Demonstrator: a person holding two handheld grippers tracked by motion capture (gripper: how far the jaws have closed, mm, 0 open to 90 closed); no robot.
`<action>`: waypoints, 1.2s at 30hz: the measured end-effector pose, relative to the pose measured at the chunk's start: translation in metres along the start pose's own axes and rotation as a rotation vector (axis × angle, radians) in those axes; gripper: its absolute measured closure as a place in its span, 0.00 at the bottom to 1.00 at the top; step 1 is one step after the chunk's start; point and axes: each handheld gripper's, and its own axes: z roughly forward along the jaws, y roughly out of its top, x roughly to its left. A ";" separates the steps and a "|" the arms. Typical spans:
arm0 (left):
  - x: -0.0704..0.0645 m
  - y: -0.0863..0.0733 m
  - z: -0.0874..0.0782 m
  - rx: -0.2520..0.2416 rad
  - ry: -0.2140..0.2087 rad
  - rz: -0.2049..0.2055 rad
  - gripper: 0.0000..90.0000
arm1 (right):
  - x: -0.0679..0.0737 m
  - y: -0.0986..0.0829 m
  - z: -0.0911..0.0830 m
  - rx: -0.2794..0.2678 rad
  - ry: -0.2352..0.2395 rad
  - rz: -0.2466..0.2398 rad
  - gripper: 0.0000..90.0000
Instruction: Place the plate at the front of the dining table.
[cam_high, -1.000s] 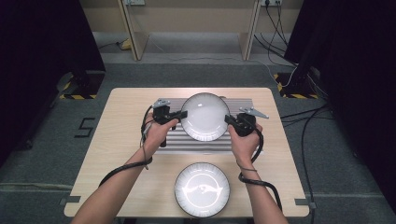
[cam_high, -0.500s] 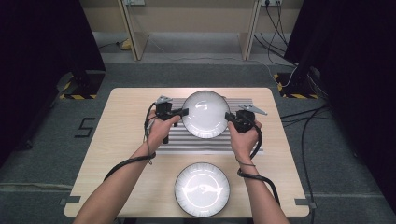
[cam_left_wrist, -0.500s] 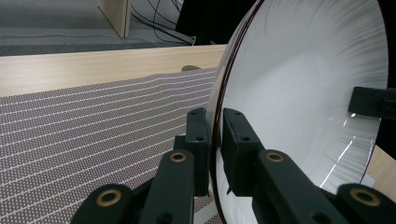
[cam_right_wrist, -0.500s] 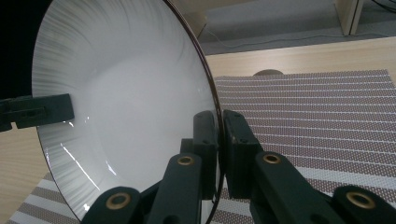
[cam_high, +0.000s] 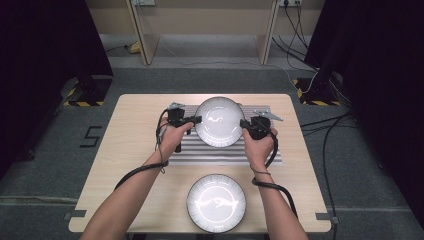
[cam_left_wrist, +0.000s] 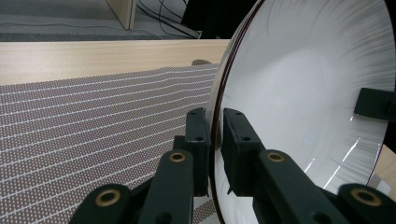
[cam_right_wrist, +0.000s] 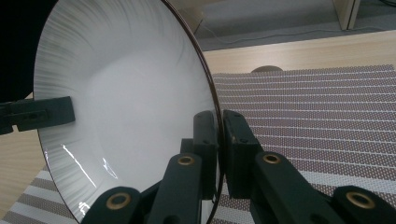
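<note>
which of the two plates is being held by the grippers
The far plate, over the striped mat; both grippers clamp its rim. The near plate lies untouched.

Lighting: bright overhead, dark surroundings.
Glare streaks mark both glossy white round plates (cam_high: 219, 121) (cam_high: 216, 202); nearest black tongs (cam_left_wrist: 212, 140) appear soft-focused.

Plate (cam_high: 219, 121) carried slightly farther back over placemat (cam_high: 227, 150)

Our two matte black handheld grippers, left (cam_high: 196, 119) and right (cam_high: 243, 123), brass-ringed screws behind our blocky fingers (cam_left_wrist: 196, 140), grey three-cornered plates atop, black cables trailing, forearms unsleeved
</note>
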 end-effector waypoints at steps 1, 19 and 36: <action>0.001 0.000 0.001 0.003 0.004 0.000 0.89 | 0.000 0.000 0.001 0.003 0.000 0.002 0.94; 0.012 -0.002 0.018 0.029 0.041 -0.019 0.88 | -0.004 -0.002 0.022 0.028 -0.017 0.016 0.94; 0.016 -0.011 0.033 0.076 0.071 -0.053 0.87 | -0.011 -0.011 0.034 0.065 -0.038 0.030 0.94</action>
